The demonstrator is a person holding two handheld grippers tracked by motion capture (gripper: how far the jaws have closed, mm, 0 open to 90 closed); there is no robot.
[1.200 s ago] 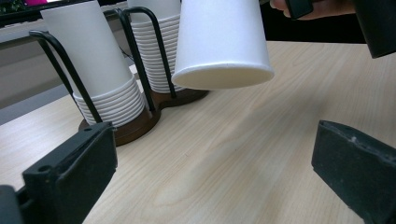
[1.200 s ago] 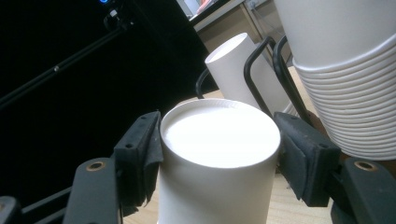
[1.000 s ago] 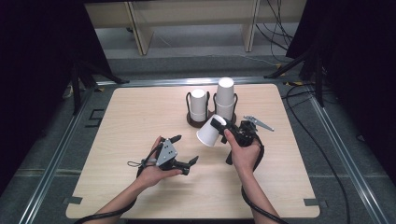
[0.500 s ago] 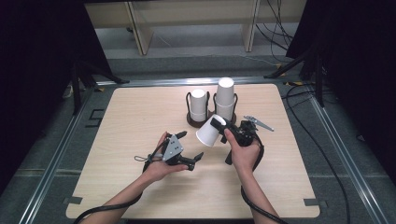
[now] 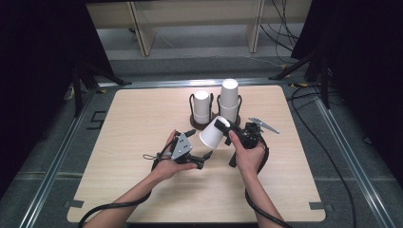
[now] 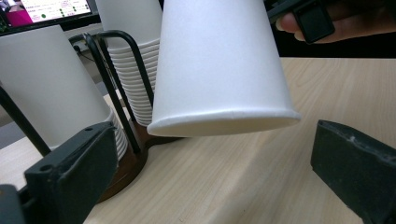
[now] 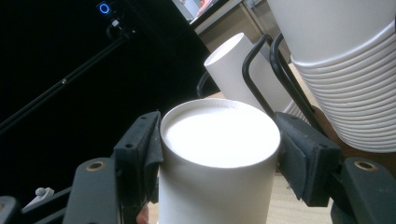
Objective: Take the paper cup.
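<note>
My right gripper (image 5: 221, 127) is shut on the closed end of a white paper cup (image 5: 210, 135). The cup is tilted, its open rim facing down and left, clear of the table. In the right gripper view both pads press the sides of the cup (image 7: 218, 140) at my right gripper (image 7: 219, 154). My left gripper (image 5: 199, 143) is just left of the rim, jaws open with nothing between them. In the left gripper view the cup (image 6: 219, 65) hangs ahead of my left gripper (image 6: 215, 175), rim just above the wood.
A dark wire cup holder (image 5: 215, 118) stands behind the held cup with two stacks of white cups, a shorter one (image 5: 202, 105) and a taller one (image 5: 229, 99). The wooden table (image 5: 142, 118) has a metal frame around it. Cables trail off the right side.
My left gripper has slid right across the table toward the cup's rim. My right gripper and the cup have stayed put.
</note>
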